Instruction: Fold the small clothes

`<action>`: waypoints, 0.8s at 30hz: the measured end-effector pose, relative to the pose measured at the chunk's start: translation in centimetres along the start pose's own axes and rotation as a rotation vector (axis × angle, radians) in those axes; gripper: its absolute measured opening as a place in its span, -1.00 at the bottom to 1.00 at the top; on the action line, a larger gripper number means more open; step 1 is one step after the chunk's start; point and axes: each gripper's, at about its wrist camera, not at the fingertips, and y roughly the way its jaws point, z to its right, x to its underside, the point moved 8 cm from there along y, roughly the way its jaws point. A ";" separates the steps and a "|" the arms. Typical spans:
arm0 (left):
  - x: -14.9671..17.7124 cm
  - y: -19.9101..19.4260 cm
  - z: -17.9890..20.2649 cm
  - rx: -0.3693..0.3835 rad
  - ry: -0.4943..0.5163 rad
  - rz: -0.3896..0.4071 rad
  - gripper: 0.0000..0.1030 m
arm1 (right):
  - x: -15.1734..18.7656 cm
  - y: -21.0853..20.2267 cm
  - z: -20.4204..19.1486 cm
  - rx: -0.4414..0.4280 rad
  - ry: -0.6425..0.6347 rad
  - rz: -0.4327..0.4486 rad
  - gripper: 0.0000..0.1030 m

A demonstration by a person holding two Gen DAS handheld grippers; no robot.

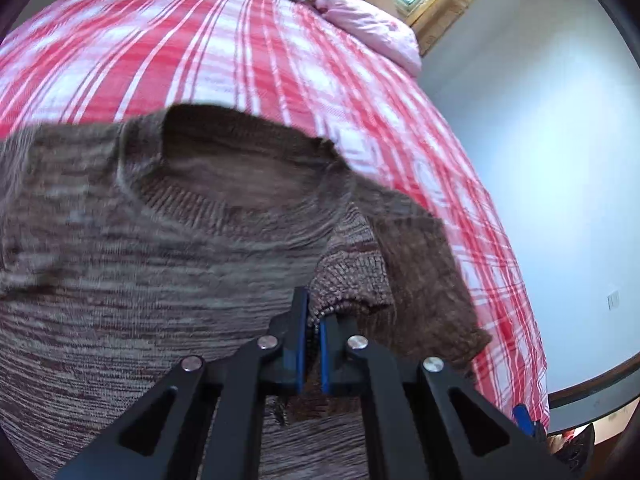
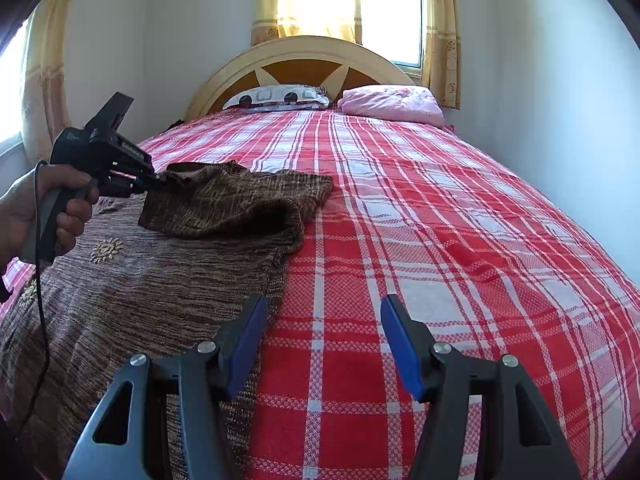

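Note:
A brown marled knit sweater [image 1: 140, 248] [image 2: 140, 288] lies flat on the left side of the bed. In the left wrist view my left gripper [image 1: 314, 316] is shut on the sweater's darker sleeve [image 1: 420, 272], with knit pinched between the blue pads. The right wrist view shows a hand [image 2: 24, 208] holding that left gripper [image 2: 162, 181], with the sleeve [image 2: 240, 204] lifted and draped across the sweater's upper part. My right gripper [image 2: 324, 312] stands open, low over the bedspread. Its left finger is at the sweater's right edge, and nothing is between the fingers.
The bed has a red and white plaid spread [image 2: 440, 240] [image 1: 200, 60]. A patterned pillow [image 2: 276, 98] and a pink pillow [image 2: 392, 104] lie by the wooden headboard [image 2: 300, 60]. A white wall [image 2: 560, 120] runs close along the bed's right side.

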 end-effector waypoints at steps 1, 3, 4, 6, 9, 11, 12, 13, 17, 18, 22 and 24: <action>0.2 0.3 -0.6 -0.021 -0.012 0.004 -0.87 | 0.0 0.0 0.0 0.001 0.000 -0.002 0.17; 0.4 0.9 -1.6 -0.074 -0.010 0.007 -0.78 | 0.1 0.1 -0.1 0.003 -0.001 -0.005 0.17; 0.4 1.0 -1.9 -0.083 -0.012 0.014 -0.75 | 0.1 0.0 -0.1 0.004 0.000 -0.004 0.17; -0.1 0.7 -2.4 -0.087 -0.020 0.038 -0.74 | 0.1 0.0 -0.1 0.005 0.000 -0.003 0.17; -0.9 -0.7 -3.6 -0.188 -0.041 0.105 -0.42 | 0.2 0.1 -0.1 0.007 0.000 -0.006 0.17; -1.2 -2.1 -4.4 -0.239 -0.072 0.169 0.26 | 0.2 0.0 -0.1 0.008 -0.001 -0.006 0.17; -1.3 -2.7 -4.6 -0.255 -0.081 0.199 0.50 | 0.2 0.0 -0.1 0.009 -0.004 -0.007 0.17; -1.4 -3.2 -4.7 -0.264 -0.079 0.223 0.51 | 0.2 0.0 -0.2 0.009 -0.007 -0.007 0.17; -0.9 -2.7 -3.3 -0.278 -0.004 0.228 0.51 | 0.2 -0.1 -0.5 0.013 -0.021 -0.002 0.17; -0.5 -2.4 -2.6 -0.297 0.036 0.224 0.52 | 0.2 -0.1 -0.5 0.013 -0.023 -0.004 0.17; 1.5 0.0 -1.4 -0.445 0.210 0.133 0.62 | 0.3 -0.1 -0.6 0.013 -0.025 -0.008 0.17; 2.6 1.0 -1.4 -0.495 0.281 0.094 0.74 | 0.3 -0.1 -0.7 0.014 -0.026 -0.007 0.17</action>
